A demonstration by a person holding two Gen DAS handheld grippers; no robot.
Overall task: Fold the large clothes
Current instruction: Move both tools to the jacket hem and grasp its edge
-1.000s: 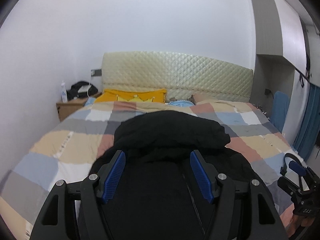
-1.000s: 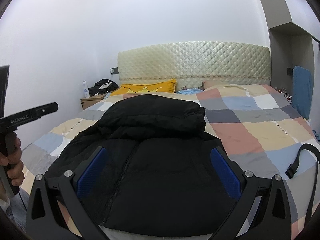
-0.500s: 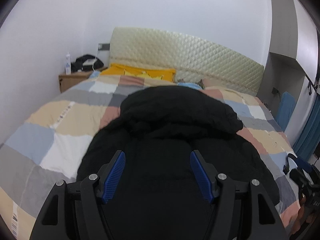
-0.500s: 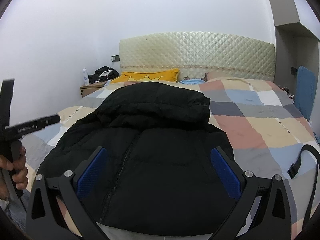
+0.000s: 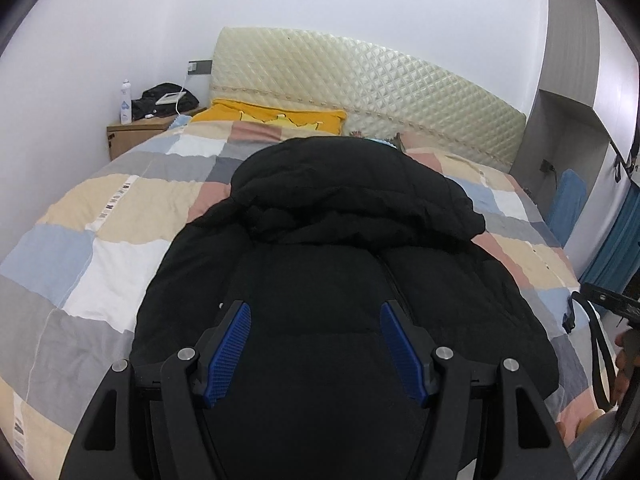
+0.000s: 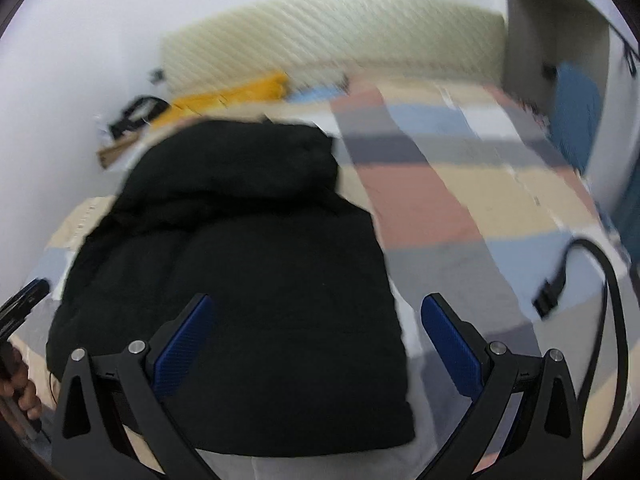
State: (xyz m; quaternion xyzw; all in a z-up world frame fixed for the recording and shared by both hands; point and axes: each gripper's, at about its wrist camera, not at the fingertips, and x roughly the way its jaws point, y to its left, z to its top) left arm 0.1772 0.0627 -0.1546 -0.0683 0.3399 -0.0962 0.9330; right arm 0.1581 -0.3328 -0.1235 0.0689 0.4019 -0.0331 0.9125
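A large black puffy hooded jacket (image 5: pixel 340 248) lies flat on the checked bed, hood toward the headboard; it also shows in the right wrist view (image 6: pixel 240 248). My left gripper (image 5: pixel 316 316) is open and empty, hovering above the jacket's lower middle. My right gripper (image 6: pixel 316 312) is open and empty, above the jacket's lower right part; its right finger is past the jacket's right edge. The right wrist view is blurred by motion.
The checked bedspread (image 5: pixel 100 240) covers the bed. A yellow pillow (image 5: pixel 276 116) lies by the quilted headboard (image 5: pixel 380 92). A wooden nightstand (image 5: pixel 136 136) with a bottle and dark items stands far left. A black strap (image 6: pixel 600 292) lies at the right.
The left gripper has moved forward and over the jacket. The right gripper has swung right and tilted down, blurring its view. Both stay open.
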